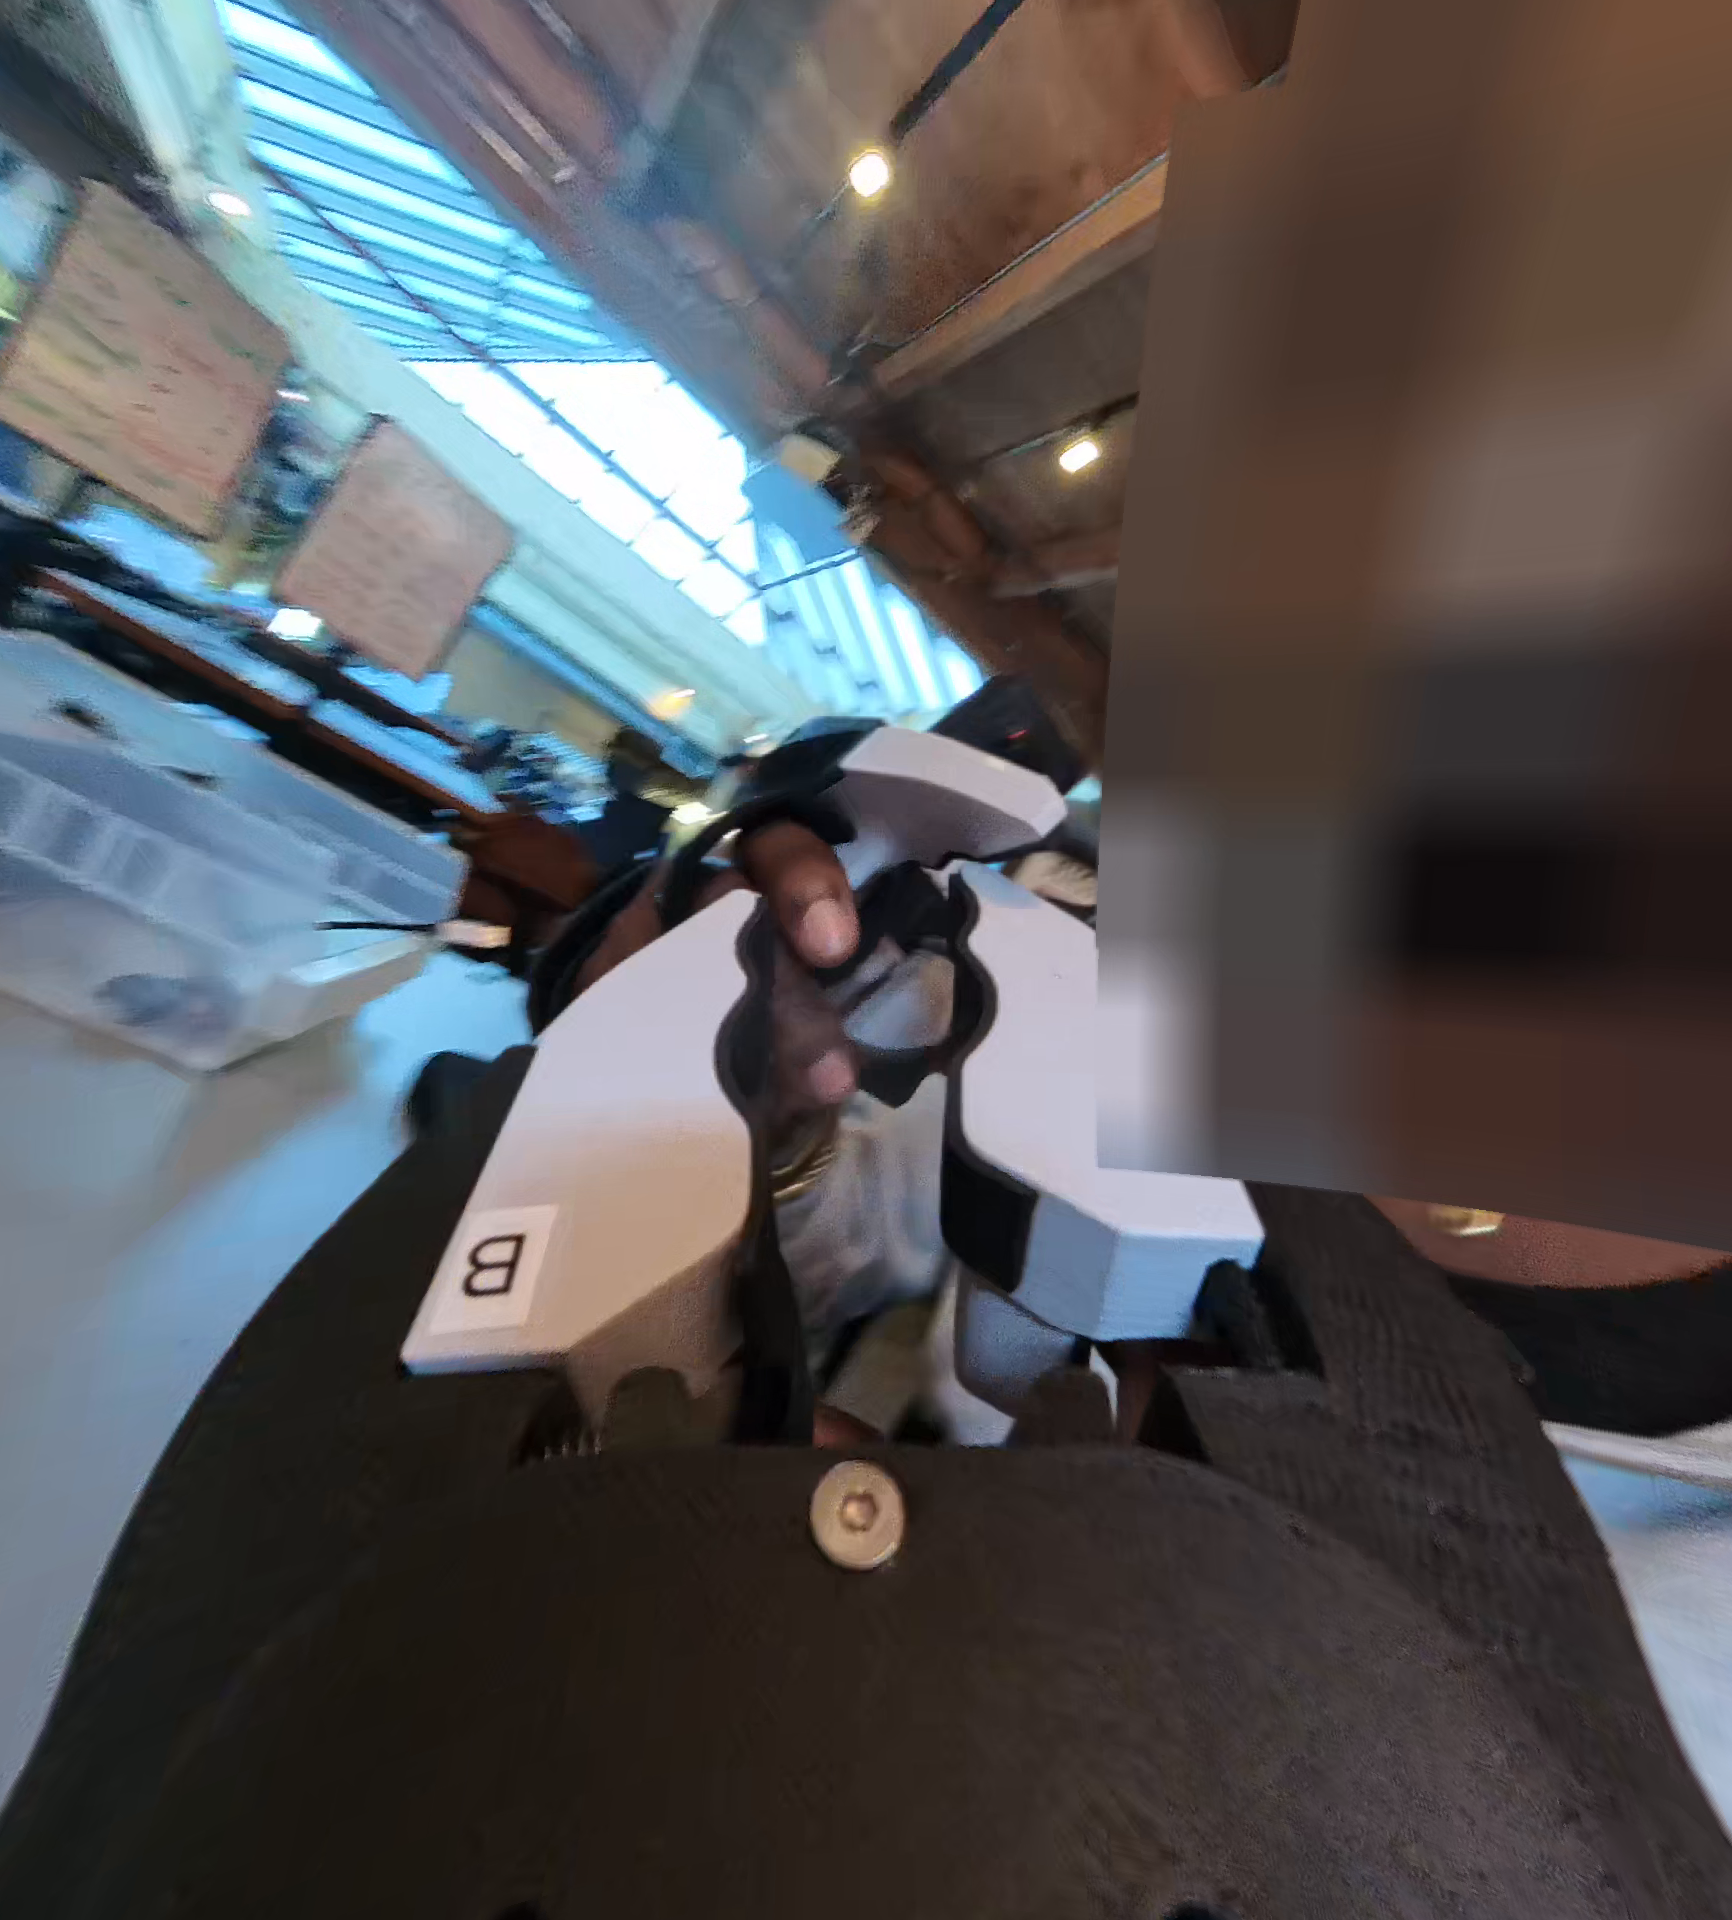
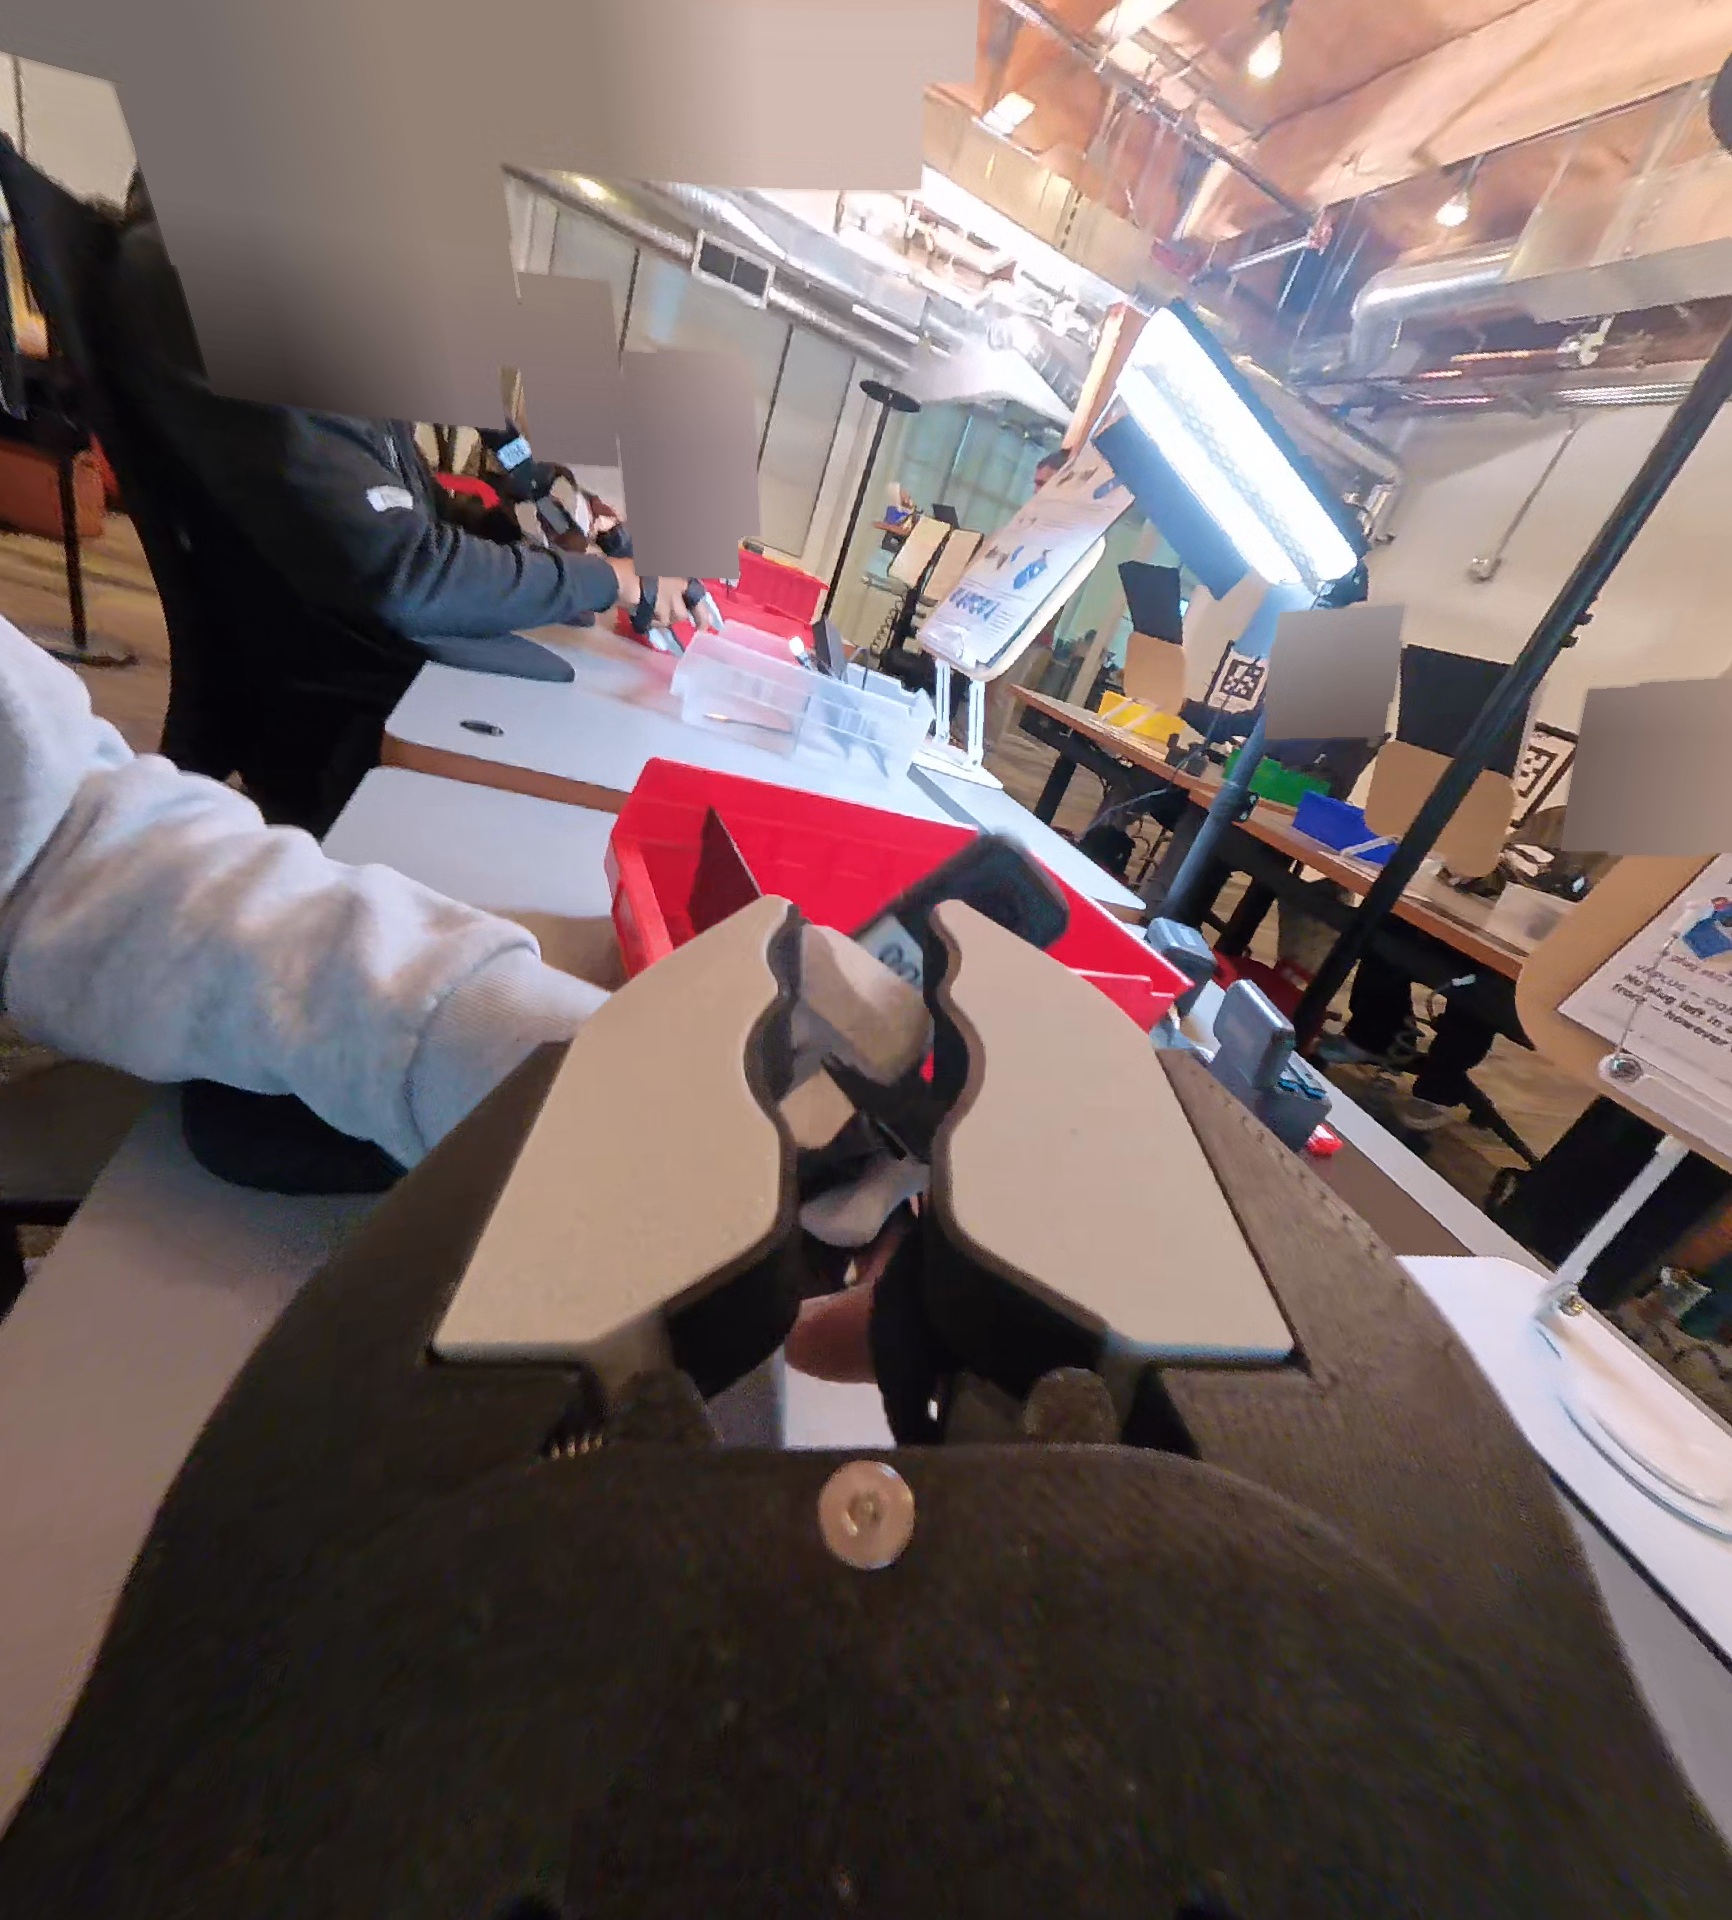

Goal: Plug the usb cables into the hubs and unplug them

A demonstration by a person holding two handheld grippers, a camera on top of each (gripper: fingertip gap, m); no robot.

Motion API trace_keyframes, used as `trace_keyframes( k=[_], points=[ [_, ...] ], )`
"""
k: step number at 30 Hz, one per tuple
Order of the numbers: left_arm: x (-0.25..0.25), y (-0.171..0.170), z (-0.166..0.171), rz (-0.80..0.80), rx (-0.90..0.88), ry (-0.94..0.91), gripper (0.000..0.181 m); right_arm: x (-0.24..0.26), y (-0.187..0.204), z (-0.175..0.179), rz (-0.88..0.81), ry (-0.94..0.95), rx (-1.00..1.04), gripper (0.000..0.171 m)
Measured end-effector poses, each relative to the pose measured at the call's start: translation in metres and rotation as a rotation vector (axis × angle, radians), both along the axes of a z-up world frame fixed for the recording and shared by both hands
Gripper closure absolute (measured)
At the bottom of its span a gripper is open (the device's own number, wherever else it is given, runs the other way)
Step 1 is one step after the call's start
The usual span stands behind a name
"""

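Grey hubs (image 2: pixel 1257 1023) just right of the red bin (image 2: pixel 810 842) on the counter (image 2: pixel 488 831), no cable seen in any port. Looks early or between rounds, with plugging and unplugging seemingly both left to do. From the right wrist alone: red bin, hubs beside it, and the right gripper (image 2: pixel 862 920) in front of the bin, fingers nearly together about a grey-and-black piece, clamped or not impossible to tell; from the left wrist alone: the left gripper (image 1: pixel 846 894) aimed up towards the ceiling, fingers slightly apart on nothing, a hand (image 1: pixel 800 997) beyond, neither bin nor hubs in sight.
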State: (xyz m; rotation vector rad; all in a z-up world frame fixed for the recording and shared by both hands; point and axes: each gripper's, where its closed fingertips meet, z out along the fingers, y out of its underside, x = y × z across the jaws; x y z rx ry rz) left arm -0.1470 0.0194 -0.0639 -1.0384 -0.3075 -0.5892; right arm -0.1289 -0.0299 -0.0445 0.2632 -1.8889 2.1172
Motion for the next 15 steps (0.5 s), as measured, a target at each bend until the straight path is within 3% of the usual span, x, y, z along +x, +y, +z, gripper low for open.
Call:
trace_keyframes(
  k=[1,4,8,12,15],
  points=[
    [-0.004,0.003,-0.005,0.077,-0.066,0.055,0.149,-0.001,-0.001,-0.004,-0.001,0.014,0.018,0.148],
    [-0.026,0.002,-0.021,0.421,-0.314,0.289,0.146,-0.010,0.000,-0.015,-0.017,0.032,0.048,0.146],
    [-0.050,-0.008,-0.029,0.718,-0.553,0.424,0.149,-0.040,0.006,-0.024,-0.075,-0.087,0.049,0.143],
    [-0.078,-0.028,-0.044,0.934,-0.725,0.384,0.152,-0.055,0.007,-0.038,-0.051,-0.244,0.078,0.151],
    [-0.096,-0.054,-0.049,1.102,-0.832,0.338,0.154,-0.079,0.014,-0.041,-0.130,-0.409,0.049,0.155]
  ],
)
